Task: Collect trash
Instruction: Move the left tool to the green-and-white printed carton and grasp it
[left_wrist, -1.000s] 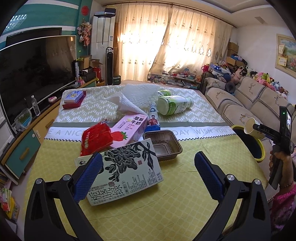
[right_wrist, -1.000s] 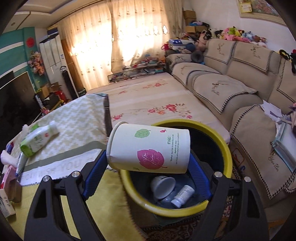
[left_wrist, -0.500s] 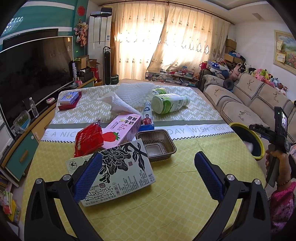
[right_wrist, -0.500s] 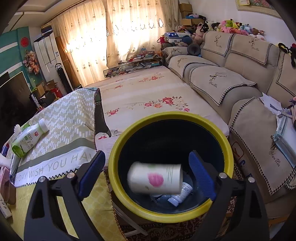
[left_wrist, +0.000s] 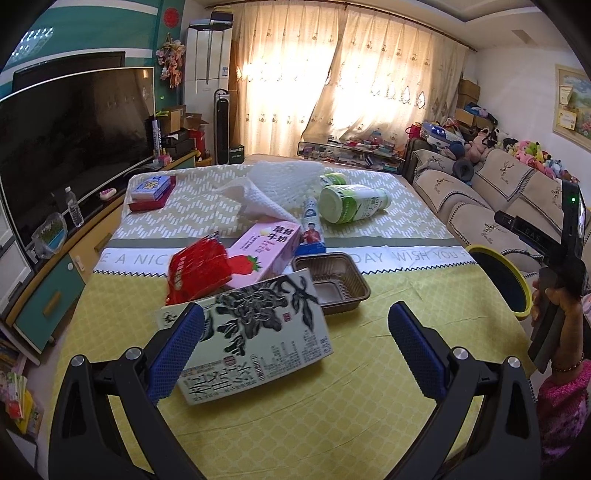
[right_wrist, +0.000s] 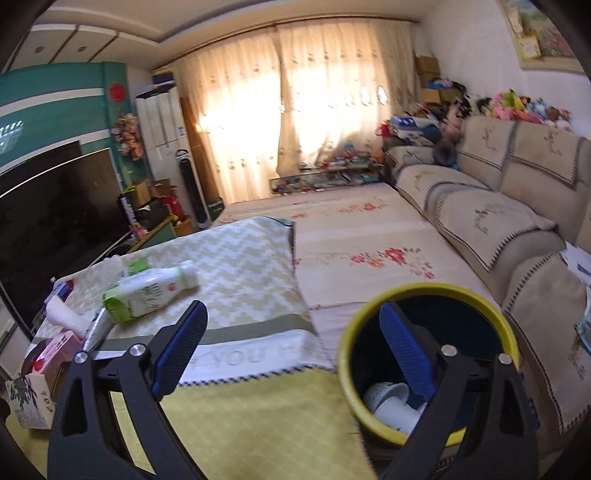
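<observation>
The yellow-rimmed trash bin (right_wrist: 417, 295) stands at the table's right edge, with paper cups (right_wrist: 393, 408) inside; its rim also shows in the left wrist view (left_wrist: 515, 275). My right gripper (right_wrist: 291, 345) is open and empty, over the table edge left of the bin. My left gripper (left_wrist: 295, 341) is open and empty above the yellow tablecloth, its left finger over a green tea carton (left_wrist: 255, 332). Behind lie a brown plastic tray (left_wrist: 332, 280), a pink milk carton (left_wrist: 264, 249), a red wrapper (left_wrist: 197, 269), a white-green bottle (left_wrist: 351, 203) and white foam netting (left_wrist: 273, 184).
A small blue tube (left_wrist: 312, 229) lies behind the tray. A blue-and-red box (left_wrist: 151, 188) sits at the table's far left. A TV (left_wrist: 66, 147) on a cabinet stands left of the table, a beige sofa (left_wrist: 498, 199) right.
The right gripper opened and dropped the paper cup into the bin, then swung left toward the table. The left gripper stayed open, shifting only slightly.
</observation>
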